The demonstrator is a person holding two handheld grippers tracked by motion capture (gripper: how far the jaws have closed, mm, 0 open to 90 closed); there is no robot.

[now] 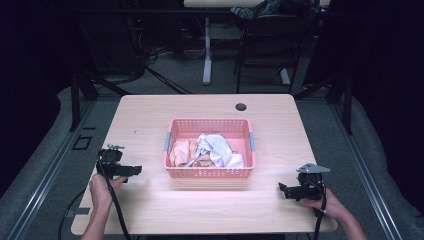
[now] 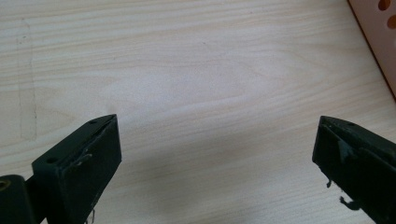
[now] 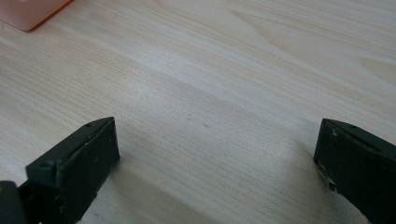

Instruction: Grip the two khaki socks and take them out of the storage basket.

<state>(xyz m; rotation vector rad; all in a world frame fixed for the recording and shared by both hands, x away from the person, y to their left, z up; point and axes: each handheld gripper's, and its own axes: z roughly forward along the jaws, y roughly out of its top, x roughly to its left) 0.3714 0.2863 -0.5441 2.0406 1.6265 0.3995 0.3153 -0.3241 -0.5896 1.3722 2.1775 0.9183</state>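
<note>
A pink basket [image 1: 210, 172] is being kept mid-table [image 1: 150, 115], with crumpled cloths [image 1: 217, 150] being held inside it. The left gripper [image 1: 131, 171] is being held released over bare wood left of the basket; the right gripper [image 1: 286, 191] is likewise being held released, to the basket's right, nothing being grasped.

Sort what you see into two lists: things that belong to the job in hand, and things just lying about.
Belongs to the job:
pink basket
crumpled cloths inside it
left claw, open
right claw, open

Just lying about:
dark grommet hole in the table
desk leg and cables on the floor behind
</note>
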